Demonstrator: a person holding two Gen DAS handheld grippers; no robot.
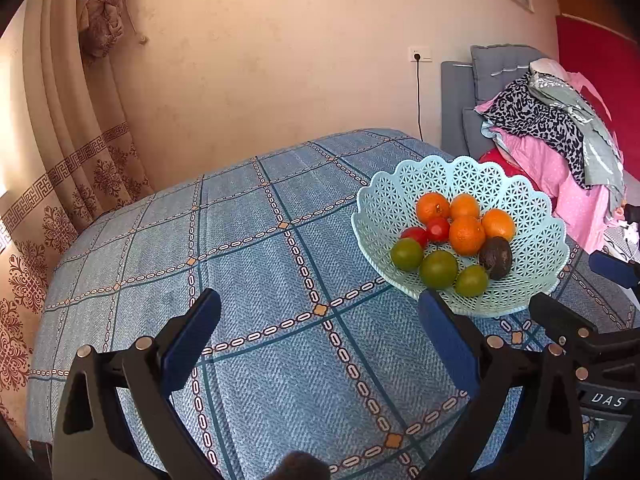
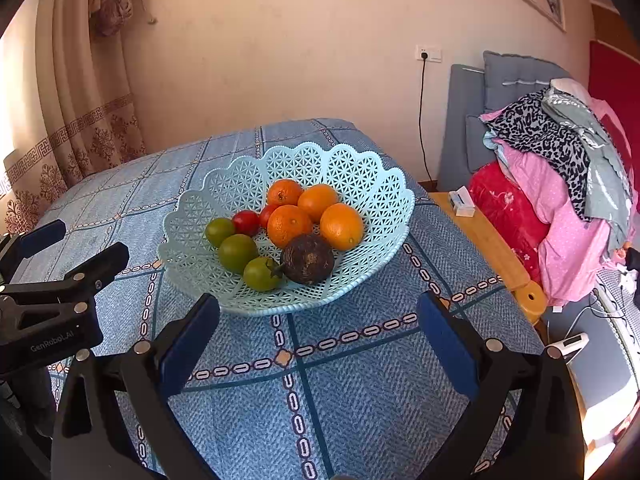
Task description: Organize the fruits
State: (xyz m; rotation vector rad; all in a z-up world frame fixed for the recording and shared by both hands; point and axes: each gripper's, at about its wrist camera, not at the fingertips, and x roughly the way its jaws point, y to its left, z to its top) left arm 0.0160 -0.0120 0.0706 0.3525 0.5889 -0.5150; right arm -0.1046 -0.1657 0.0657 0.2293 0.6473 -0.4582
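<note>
1. Ten fruits fill the pale-blue lattice basket [image 2: 192, 248] on the checked tablecloth [image 2: 360, 380]: four oranges [image 2: 289, 225], two tomatoes [image 2: 245, 222], three green ones, one avocado [image 2: 307, 259].
2. Left gripper [image 1: 320, 316] and right gripper [image 2: 318, 312] gape wide, empty, near it.

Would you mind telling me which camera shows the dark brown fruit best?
The right wrist view: the dark brown fruit sits near centre, large and unobstructed. The left wrist view shows it smaller, off to the right.

Glossy plastic lattice basket [image 2: 224, 200] on woven cloth tablecloth [image 2: 360, 380].
</note>
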